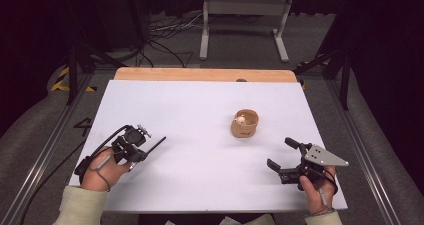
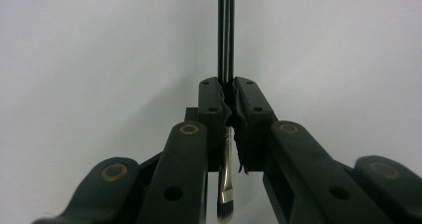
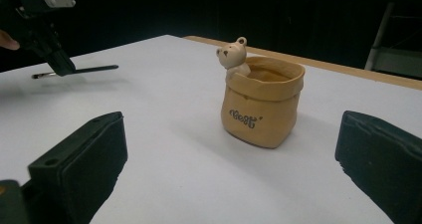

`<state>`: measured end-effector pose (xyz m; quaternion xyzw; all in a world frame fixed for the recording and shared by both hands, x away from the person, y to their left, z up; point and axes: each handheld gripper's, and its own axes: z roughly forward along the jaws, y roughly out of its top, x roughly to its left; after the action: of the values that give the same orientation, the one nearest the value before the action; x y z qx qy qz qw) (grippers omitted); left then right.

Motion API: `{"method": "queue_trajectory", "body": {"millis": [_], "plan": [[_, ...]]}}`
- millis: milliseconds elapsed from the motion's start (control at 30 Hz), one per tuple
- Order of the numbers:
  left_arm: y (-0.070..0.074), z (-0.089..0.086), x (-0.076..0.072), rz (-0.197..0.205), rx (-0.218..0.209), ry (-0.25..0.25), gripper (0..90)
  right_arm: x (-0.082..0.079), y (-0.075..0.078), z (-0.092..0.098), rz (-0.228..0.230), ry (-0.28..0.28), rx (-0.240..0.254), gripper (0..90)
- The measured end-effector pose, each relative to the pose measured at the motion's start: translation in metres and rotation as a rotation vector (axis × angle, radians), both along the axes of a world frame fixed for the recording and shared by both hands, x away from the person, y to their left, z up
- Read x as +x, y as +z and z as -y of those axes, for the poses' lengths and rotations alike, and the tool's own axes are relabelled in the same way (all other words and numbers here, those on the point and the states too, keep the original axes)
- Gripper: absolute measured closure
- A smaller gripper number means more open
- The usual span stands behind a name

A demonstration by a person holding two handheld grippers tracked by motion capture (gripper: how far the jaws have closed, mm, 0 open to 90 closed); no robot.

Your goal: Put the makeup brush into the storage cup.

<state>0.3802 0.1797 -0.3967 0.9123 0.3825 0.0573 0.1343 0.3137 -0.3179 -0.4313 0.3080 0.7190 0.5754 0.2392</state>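
My left gripper [image 1: 141, 154] is at the near left of the white table [image 1: 200, 110], shut on a thin black-handled brush [image 1: 156, 144]. In the left gripper view the jaws pinch the brush [image 2: 226, 35]. Its handle runs forward past the tips, and its metal ferrule and bristles hang back behind them. A tan sack-shaped pot [image 1: 245, 124] with a small bear figure on its rim stands right of centre. At the near right my right gripper [image 1: 281, 153] is open and points toward the pot [image 3: 261, 104]. Its fingers [image 3: 79, 169] stand wide with nothing between them.
A wooden strip [image 1: 205, 75] runs along the table's far edge. Beyond it, a grey metal stand [image 1: 245, 15] and loose cables [image 1: 165, 40] sit on the floor. In the right gripper view, the other hand's gripper [image 3: 62, 64] holds the brush just above the table.
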Motion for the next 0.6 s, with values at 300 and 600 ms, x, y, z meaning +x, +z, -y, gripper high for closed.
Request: {"method": "queue_trajectory", "body": {"millis": [300, 600], "plan": [[0.026, 0.020, -0.014, 0.051, -0.056, -0.125, 83.2, -0.004, 0.001, 0.000, 0.002, 0.005, -0.004, 0.2], [0.048, 0.045, -0.027, 0.107, -0.170, -0.306, 83.2, -0.004, 0.003, -0.004, 0.008, 0.028, -0.005, 0.7]]}}
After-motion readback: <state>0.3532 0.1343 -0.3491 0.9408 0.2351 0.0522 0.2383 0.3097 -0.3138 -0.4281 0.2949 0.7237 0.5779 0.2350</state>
